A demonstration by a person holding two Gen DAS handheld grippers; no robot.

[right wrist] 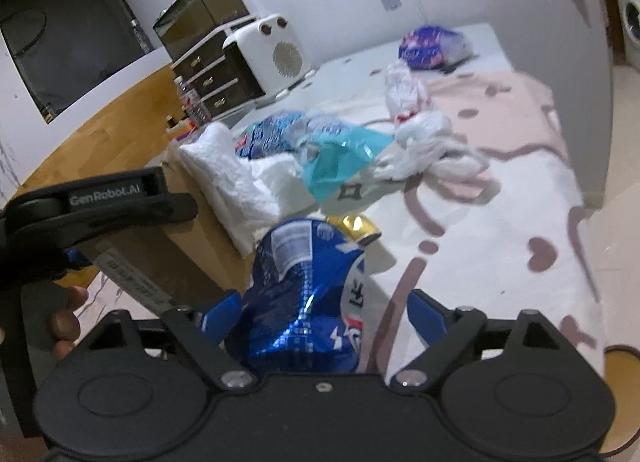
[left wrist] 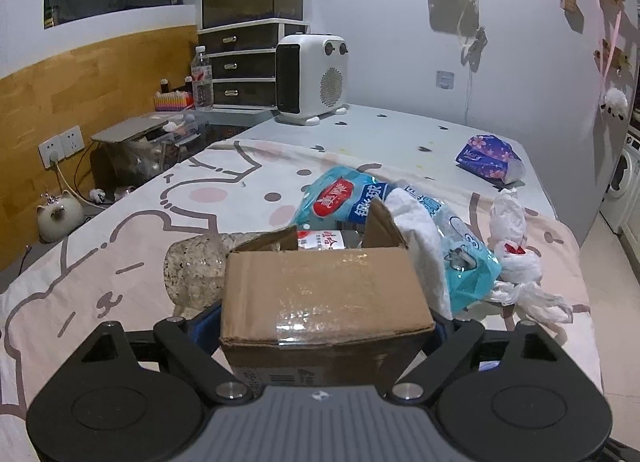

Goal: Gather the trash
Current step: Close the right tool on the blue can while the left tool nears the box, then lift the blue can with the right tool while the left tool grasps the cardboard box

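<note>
Clamping the cardboard box between its fingers, the left hand-held gripper holds it over the bed. The right hand-held gripper, fingers apart, has a crumpled blue snack bag between them, long axis pointing ahead; the box lies to its left, so that bag probably goes leftward next.

A bed with a cartoon-print sheet carries a cardboard box, a clear bottle beside it, blue packets, a white towel, crumpled white bags and a tissue pack farther back.
</note>
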